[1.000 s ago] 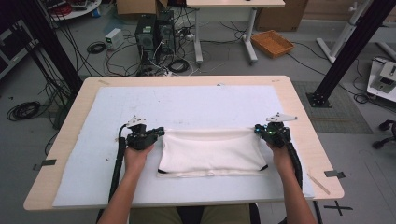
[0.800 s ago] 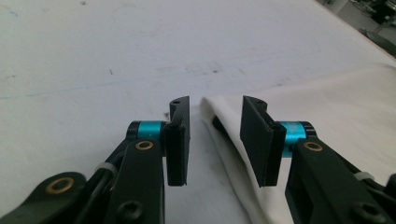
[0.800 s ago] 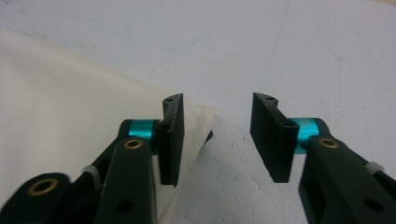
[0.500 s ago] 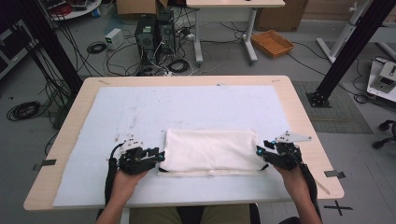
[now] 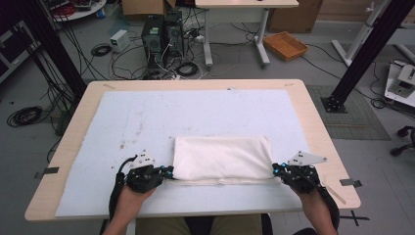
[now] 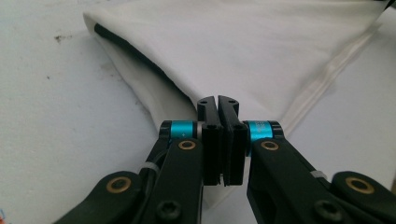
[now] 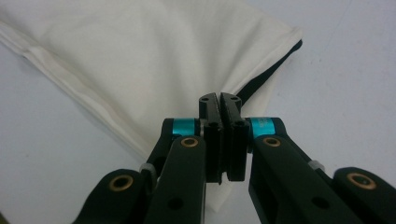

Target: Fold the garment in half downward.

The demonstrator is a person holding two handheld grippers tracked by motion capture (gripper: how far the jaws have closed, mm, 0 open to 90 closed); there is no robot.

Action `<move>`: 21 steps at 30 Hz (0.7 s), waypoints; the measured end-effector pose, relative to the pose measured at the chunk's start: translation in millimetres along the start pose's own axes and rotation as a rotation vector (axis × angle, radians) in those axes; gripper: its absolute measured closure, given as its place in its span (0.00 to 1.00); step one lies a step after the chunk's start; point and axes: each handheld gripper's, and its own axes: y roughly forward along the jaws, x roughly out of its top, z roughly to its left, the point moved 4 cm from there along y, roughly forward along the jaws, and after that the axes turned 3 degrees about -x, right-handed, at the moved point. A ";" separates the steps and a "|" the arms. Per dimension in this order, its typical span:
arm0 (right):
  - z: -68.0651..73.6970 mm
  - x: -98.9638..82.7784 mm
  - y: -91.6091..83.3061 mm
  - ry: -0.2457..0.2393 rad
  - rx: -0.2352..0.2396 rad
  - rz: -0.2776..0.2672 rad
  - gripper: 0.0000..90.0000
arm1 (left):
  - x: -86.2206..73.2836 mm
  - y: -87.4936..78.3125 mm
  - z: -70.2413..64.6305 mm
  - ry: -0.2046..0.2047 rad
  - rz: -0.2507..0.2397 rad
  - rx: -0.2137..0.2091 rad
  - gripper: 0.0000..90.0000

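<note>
A folded white cloth (image 5: 222,156) lies on the pale blue mat (image 5: 195,112), close to the table's near edge. My left gripper (image 5: 169,171) is at the cloth's near left corner and my right gripper (image 5: 276,169) at its near right corner. In the left gripper view the jaws of the left gripper (image 6: 218,100) have just closed and stand together on the corner of the cloth (image 6: 243,42), whose top layer lifts toward them over a dark gap. The right gripper (image 7: 219,98) has likewise just closed on its corner of the cloth (image 7: 140,46).
The mat covers most of the wooden table (image 5: 313,122), with open mat beyond the cloth. On the floor behind stand computer towers (image 5: 154,36), loose cables and an orange basket (image 5: 285,45). A black post (image 5: 362,54) rises at the right.
Both hands have drawn back toward the near edge, from the cloth's far corners to its near corners. The cloth's outline has barely shifted.
</note>
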 end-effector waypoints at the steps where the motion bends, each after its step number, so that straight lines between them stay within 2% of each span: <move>1: 0.9 0.1 -3.0 0.000 0.000 -0.006 0.98 | -1.0 -2.4 -0.3 -0.011 -0.004 -0.004 0.98; 5: 2.4 -3.5 -9.8 -0.004 -0.007 0.002 0.98 | -6.7 -6.9 1.3 -0.022 0.009 -0.009 0.98; 7: 2.1 -9.0 -8.0 0.001 -0.002 0.032 0.98 | -11.9 -3.9 2.8 -0.036 0.029 0.000 0.97; 9: 1.6 -14.6 -3.9 0.005 -0.004 0.070 0.98 | -14.5 -1.1 3.5 -0.033 0.044 0.002 0.97; 11: 0.4 -18.5 0.9 0.004 -0.017 0.092 0.98 | -12.4 -2.0 3.7 -0.022 0.032 0.020 0.94; 12: -0.6 -18.4 1.2 0.003 -0.018 0.087 0.95 | -10.7 -2.8 4.3 -0.019 0.020 0.032 0.91; 13: -1.7 -17.1 0.7 0.014 -0.025 0.069 0.82 | -9.1 -4.0 5.5 -0.013 0.003 0.045 0.85; 14: -4.1 -14.8 -0.2 0.026 -0.037 0.044 0.71 | -6.9 -5.8 7.9 -0.013 -0.023 0.057 0.74; 16: -9.2 -9.6 -2.9 0.041 -0.068 -0.018 0.52 | -3.2 -8.4 10.2 0.003 -0.076 0.069 0.64; 17: -11.0 -7.4 -3.4 0.043 -0.090 -0.043 0.43 | -0.7 -10.1 11.3 0.014 -0.104 0.085 0.55; 19: -13.8 -3.1 -3.1 0.029 -0.123 -0.083 0.33 | 4.0 -12.7 13.4 0.023 -0.160 0.101 0.44; 21: -16.7 3.2 -2.7 0.011 -0.137 -0.121 0.29 | 8.4 -15.4 16.8 0.040 -0.201 0.119 0.33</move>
